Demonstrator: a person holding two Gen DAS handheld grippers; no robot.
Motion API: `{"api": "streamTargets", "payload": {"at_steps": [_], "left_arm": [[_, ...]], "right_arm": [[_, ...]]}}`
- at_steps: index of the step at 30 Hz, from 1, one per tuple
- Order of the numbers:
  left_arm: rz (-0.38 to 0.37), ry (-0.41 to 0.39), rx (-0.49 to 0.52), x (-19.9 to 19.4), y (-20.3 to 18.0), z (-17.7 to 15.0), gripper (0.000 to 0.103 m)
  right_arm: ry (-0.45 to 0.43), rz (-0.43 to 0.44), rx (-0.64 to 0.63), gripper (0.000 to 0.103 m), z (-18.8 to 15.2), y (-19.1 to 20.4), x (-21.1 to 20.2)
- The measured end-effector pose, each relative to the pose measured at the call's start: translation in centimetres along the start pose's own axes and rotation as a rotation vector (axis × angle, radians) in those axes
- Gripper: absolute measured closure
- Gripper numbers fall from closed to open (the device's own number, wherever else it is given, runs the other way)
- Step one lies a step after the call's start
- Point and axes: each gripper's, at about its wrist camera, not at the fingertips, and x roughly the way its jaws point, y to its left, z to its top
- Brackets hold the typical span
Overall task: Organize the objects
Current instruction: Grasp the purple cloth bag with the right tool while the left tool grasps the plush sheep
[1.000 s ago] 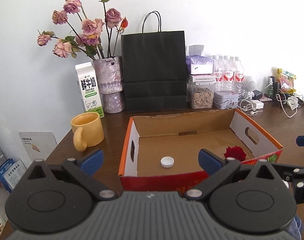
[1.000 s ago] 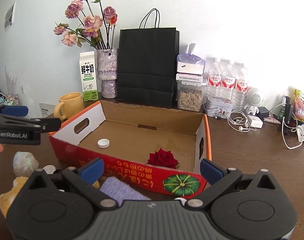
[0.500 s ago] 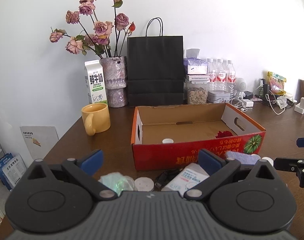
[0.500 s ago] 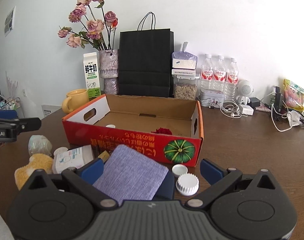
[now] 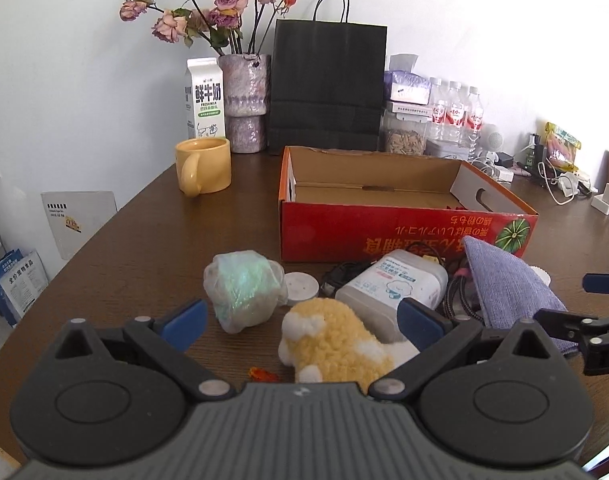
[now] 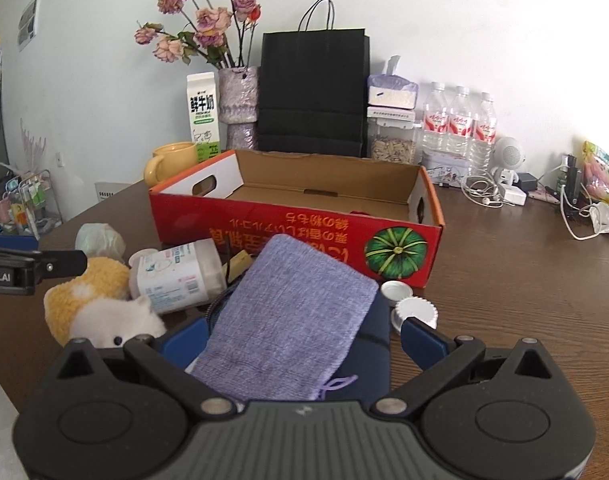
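A red cardboard box (image 5: 404, 232) (image 6: 304, 232) stands open on the brown table. In front of it lie a yellow plush toy (image 5: 336, 340) (image 6: 92, 296), a plastic-wrapped bundle (image 5: 242, 286) (image 6: 100, 238), a white bottle on its side (image 5: 396, 286) (image 6: 176, 276), a purple cloth pouch (image 5: 504, 280) (image 6: 288, 320), cables and white caps (image 6: 414, 308). My left gripper (image 5: 300, 320) is open above the plush toy. My right gripper (image 6: 302, 336) is open above the pouch.
A yellow mug (image 5: 202, 170), milk carton (image 5: 204, 98), vase of dried roses (image 5: 244, 100), black paper bag (image 5: 328, 88), jar, water bottles (image 6: 458, 120) and chargers with cables (image 6: 504, 196) line the back of the table. The table's left edge (image 5: 84, 248) is close.
Both grippers have pulled back from over the box toward the table's front. The loose objects before the box have come into view beneath them. Both stay open.
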Motion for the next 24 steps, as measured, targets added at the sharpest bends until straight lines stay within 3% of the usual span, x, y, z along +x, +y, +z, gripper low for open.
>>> {"api": "streamTargets", "payload": {"at_steps": [13,21,24], "left_arm": [[-0.015,0.055,-0.005,1.5,-0.5,-0.7,0.000],[-0.057,0.102,-0.006,1.7,-1.8,-1.2,0.000],[-0.072,0.107,0.008,1.5,-2.6,-1.4,0.000]], "right_arm": [[0.041,-0.051,-0.038,0.001,-0.3,1.7,3.7],[0.007,-0.021,-0.035,0.028,-0.5,1.7,2.7],[-0.014,-0.009,-0.019,0.050,-0.6,1.4,2.1]]}}
